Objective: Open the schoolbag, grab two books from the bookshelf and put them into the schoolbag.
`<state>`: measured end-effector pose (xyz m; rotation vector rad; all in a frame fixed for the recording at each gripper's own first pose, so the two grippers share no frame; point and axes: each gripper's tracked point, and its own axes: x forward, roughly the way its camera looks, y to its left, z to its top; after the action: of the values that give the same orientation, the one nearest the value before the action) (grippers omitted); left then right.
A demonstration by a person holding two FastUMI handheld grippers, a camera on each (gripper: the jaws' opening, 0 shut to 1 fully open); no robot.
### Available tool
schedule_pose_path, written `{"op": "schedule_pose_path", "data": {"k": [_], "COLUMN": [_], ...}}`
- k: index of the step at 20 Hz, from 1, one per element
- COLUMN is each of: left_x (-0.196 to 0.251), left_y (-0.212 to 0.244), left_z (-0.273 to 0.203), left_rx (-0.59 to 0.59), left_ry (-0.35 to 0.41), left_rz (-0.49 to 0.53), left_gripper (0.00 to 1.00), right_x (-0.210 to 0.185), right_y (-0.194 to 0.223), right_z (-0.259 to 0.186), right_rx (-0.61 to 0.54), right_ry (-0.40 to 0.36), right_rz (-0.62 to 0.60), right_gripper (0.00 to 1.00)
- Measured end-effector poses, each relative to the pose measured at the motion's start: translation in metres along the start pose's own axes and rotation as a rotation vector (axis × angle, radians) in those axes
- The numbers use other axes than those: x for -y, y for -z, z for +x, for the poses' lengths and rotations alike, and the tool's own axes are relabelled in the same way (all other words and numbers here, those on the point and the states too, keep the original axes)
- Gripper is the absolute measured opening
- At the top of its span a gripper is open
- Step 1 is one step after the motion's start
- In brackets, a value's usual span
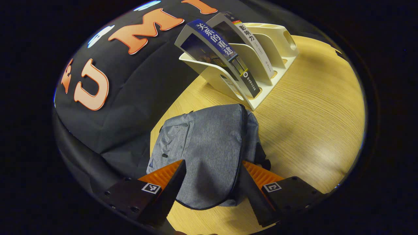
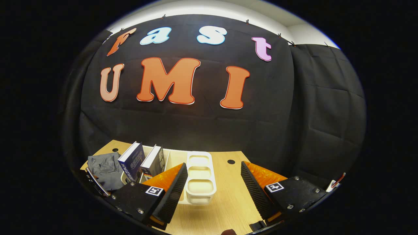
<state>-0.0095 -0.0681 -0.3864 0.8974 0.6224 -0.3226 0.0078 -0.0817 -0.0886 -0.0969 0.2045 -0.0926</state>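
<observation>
Right now your left gripper [image 1: 211, 182] hangs wide open over the grey fabric schoolbag [image 1: 209, 153], zipped and lying on the wooden table [image 1: 310, 124] beside the white bookshelf [image 1: 261, 65] holding two books [image 1: 222, 55]. Your right gripper [image 2: 214, 182] gapes, holding nothing.

Light wooden table [image 1: 310, 107] with round cable holes [image 2: 231, 161] near black cloth wall [image 2: 323, 111]

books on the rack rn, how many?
2. A blue-spined book leans in the white bookshelf's slot nearest the grey schoolbag; a white-spined book leans in the next slot. The remaining slots look empty.
</observation>
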Motion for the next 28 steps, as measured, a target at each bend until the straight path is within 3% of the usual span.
{"op": "schedule_pose_path", "data": {"k": [2, 3, 5, 6, 7, 8, 9, 10, 12, 15, 16, 17, 21, 28], "left_x": [0.000, 0.001, 0.006, 0.008, 0.007, 0.004, 0.004, 0.003, -0.002, -0.017, -0.024, -0.033, -0.075, -0.183], "left_y": [-0.002, -0.006, -0.008, -0.009, -0.008, -0.011, -0.015, -0.015, -0.016, -0.028, -0.033, -0.036, -0.054, -0.080], "left_z": [-0.001, -0.002, -0.002, -0.004, -0.006, -0.009, -0.009, -0.012, -0.007, -0.015, -0.017, -0.022, -0.035, -0.052], "left_rx": [0.009, 0.020, 0.030, 0.034, 0.030, 0.032, 0.036, 0.024, -0.003, -0.003, -0.004, -0.010, -0.009, 0.058], "left_ry": [0.009, 0.018, 0.038, 0.047, 0.052, 0.056, 0.077, 0.109, 0.161, 0.206, 0.224, 0.247, 0.336, 0.352], "left_rz": [0.002, 0.008, 0.009, 0.003, -0.005, -0.011, -0.013, -0.003, 0.025, 0.050, 0.043, 0.024, -0.088, -0.111], "left_gripper": [0.93, 0.85, 0.68, 0.42, 0.41, 0.31, 0.29, 0.12, 0.04, 0.01, 0.07, 0.01, 0.01, 0.01], "right_x": [-0.015, -0.022, -0.035, -0.041, -0.044, -0.049, -0.055, -0.060, -0.068, -0.079, -0.078, -0.079, -0.091, -0.109], "right_y": [-0.001, -0.001, 0.002, 0.003, 0.005, 0.009, 0.009, 0.007, 0.013, 0.013, 0.017, 0.018, -0.003, -0.016], "right_z": [0.006, 0.009, 0.013, 0.014, 0.015, 0.015, 0.012, 0.013, 0.018, 0.026, 0.030, 0.031, 0.021, -0.003], "right_rx": [0.003, 0.004, 0.005, 0.009, 0.002, -0.012, -0.010, -0.004, -0.024, -0.063, -0.101, -0.111, -0.073, -0.066], "right_ry": [-0.023, -0.034, -0.054, -0.063, -0.061, -0.065, -0.077, -0.086, -0.111, -0.160, -0.146, -0.135, -0.120, -0.076], "right_rz": [0.001, -0.001, 0.005, 0.016, 0.031, 0.054, 0.082, 0.105, 0.136, 0.203, 0.225, 0.217, 0.205, 0.212], "right_gripper": [0.98, 0.98, 0.98, 0.98, 0.98, 0.98, 0.98, 0.98, 0.98, 0.98, 0.98, 0.98, 0.98, 0.98]}}
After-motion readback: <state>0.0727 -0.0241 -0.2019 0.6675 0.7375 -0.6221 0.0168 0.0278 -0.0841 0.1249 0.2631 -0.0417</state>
